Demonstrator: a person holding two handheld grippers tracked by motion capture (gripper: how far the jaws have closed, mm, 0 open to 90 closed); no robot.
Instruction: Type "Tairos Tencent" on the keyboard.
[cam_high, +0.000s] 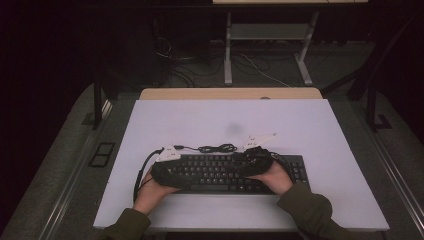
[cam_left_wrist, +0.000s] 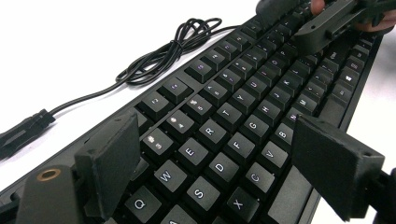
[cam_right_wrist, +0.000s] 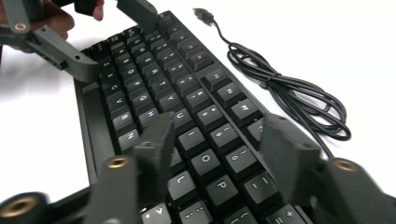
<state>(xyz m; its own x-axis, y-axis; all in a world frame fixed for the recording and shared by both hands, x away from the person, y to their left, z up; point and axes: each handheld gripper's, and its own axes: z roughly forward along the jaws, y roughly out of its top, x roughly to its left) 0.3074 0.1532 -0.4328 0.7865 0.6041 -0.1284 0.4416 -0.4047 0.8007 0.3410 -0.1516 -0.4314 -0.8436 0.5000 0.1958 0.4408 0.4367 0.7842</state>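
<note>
High view: a black keyboard (cam_high: 225, 172) lies near the counter's (cam_high: 310, 130) front edge; left tool (cam_left_wrist: 219, 163) and right tool (cam_right_wrist: 215, 149) hover over its ends, both gaping, holding nothing, seemingly poised for key presses.

Keyboard (cam_left_wrist: 243, 116): black plastic, keycaps smooth with a slight sheen. Its cable (cam_right_wrist: 289, 93): glossy black rubbery sheath. Left tool (cam_left_wrist: 224, 163) pads: matt black, faintly grainy; brass-coloured metal inserts. Worktop (cam_high: 300, 130): smooth, matt, pale sheet, wood-look far edge.
</note>
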